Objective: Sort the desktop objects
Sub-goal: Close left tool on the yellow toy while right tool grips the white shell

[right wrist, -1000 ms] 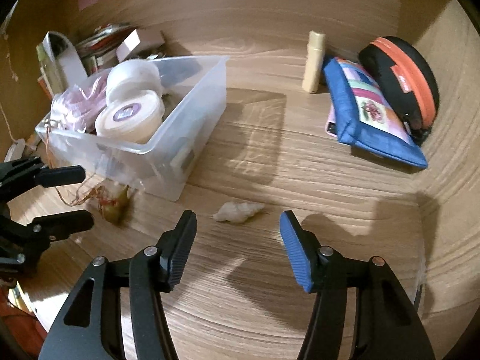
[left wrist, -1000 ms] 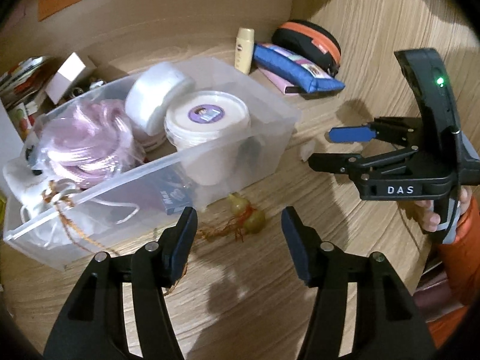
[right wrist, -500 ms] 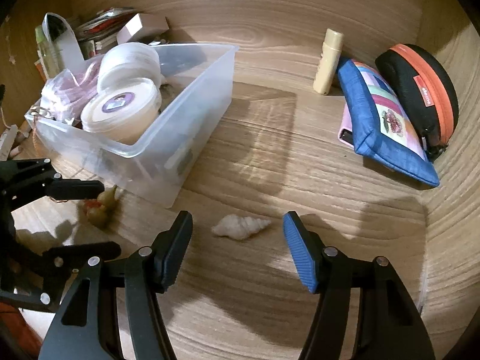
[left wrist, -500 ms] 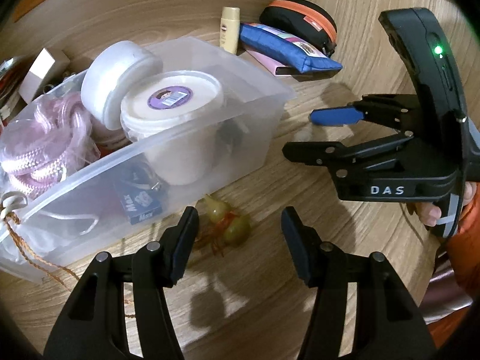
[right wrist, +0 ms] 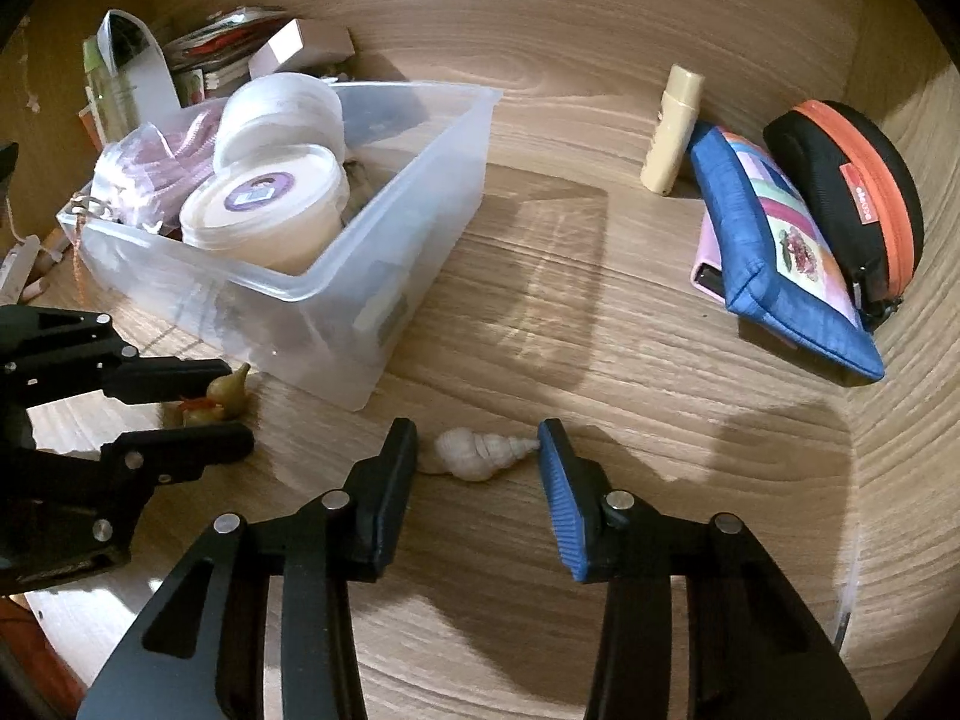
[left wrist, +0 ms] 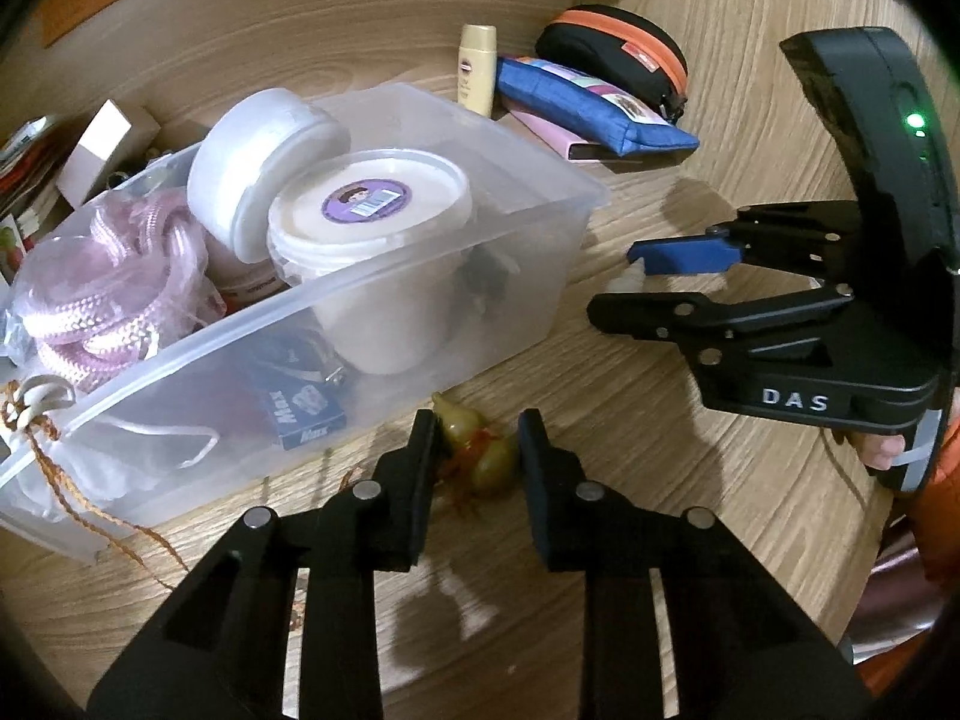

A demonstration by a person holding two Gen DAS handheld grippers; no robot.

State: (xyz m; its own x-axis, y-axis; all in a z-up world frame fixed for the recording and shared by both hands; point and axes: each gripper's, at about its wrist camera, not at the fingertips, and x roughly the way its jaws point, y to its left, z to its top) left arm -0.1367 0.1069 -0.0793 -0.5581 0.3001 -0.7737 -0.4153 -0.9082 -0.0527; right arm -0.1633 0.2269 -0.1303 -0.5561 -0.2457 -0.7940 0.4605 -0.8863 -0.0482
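A small olive-green gourd charm (left wrist: 486,462) with orange cord lies on the wooden desk just in front of the clear plastic bin (left wrist: 372,276). My left gripper (left wrist: 474,447) is closing on it, and both pads touch its sides. The right wrist view shows the same left gripper (right wrist: 237,405) pinching the gourd charm (right wrist: 225,393). A white spiral seashell (right wrist: 474,456) lies lengthwise between the fingers of my right gripper (right wrist: 477,450). Those jaws are closing too, and the pads meet the shell's two ends. From the left wrist view, my right gripper (left wrist: 615,285) hides most of the seashell (left wrist: 627,279).
The clear bin (right wrist: 432,210) holds a white tub (left wrist: 366,204), a round lidded jar and a bag of pink rope (left wrist: 114,288). A cream bottle (right wrist: 672,132), a blue pouch (right wrist: 774,258) and a black case with an orange zip (right wrist: 852,192) lie at the back right. Boxes and papers (right wrist: 300,45) crowd the back left.
Both grippers have come closer to the desk and their jaws have narrowed. The left now pinches the gourd charm; the right brackets the seashell, which earlier lay ahead of its open fingers.
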